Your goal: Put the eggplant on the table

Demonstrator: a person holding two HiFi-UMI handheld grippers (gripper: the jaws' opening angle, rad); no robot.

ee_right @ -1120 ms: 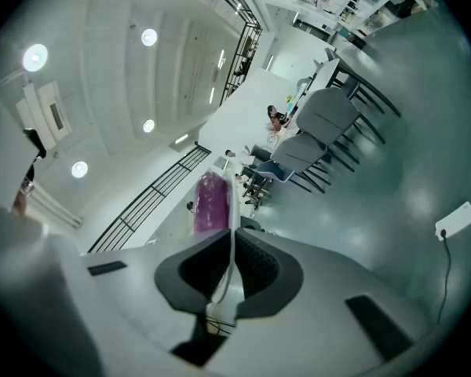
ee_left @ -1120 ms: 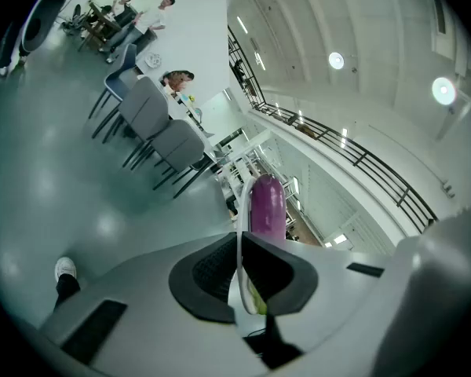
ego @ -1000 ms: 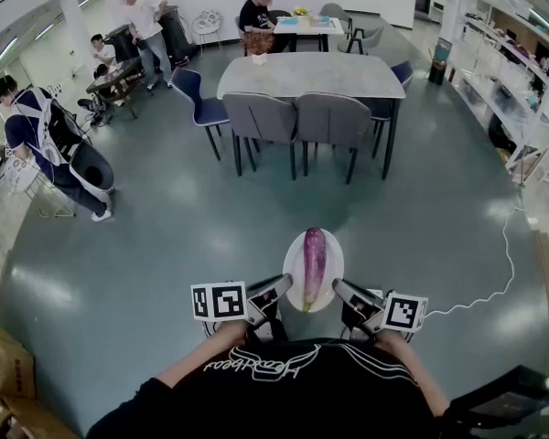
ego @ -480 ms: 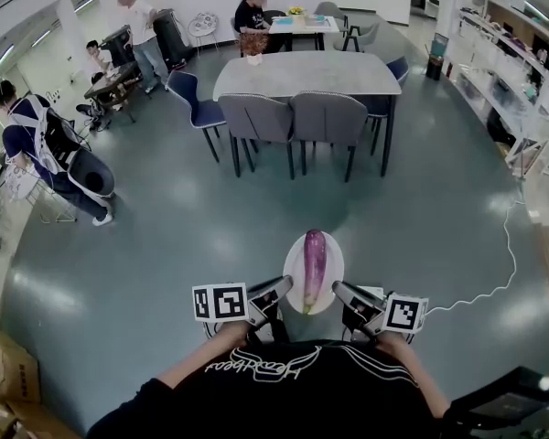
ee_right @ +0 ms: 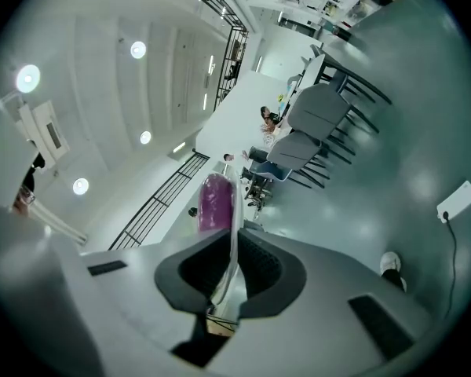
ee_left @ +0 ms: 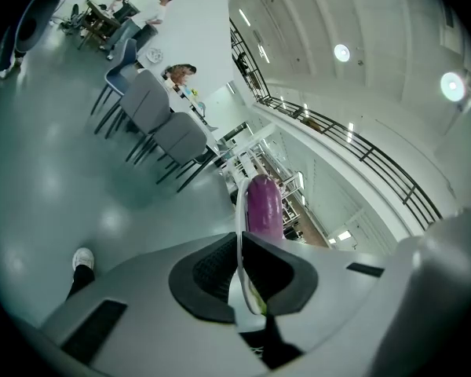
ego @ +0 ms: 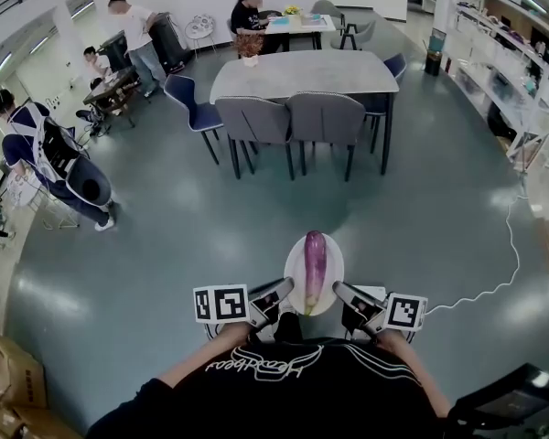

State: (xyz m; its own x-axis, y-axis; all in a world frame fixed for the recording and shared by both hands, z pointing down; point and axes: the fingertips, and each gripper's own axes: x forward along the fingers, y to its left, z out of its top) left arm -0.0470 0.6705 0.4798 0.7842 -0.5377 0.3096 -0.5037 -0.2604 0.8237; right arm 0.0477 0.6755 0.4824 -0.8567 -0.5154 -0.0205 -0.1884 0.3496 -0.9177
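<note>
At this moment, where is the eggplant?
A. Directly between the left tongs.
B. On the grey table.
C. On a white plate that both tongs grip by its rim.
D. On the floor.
C: the eggplant lies on the white plate, and the left tongs and right tongs each pinch its rim.

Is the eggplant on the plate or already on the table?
On the plate: the eggplant lies along it, above the floor, apart from the table.
</note>
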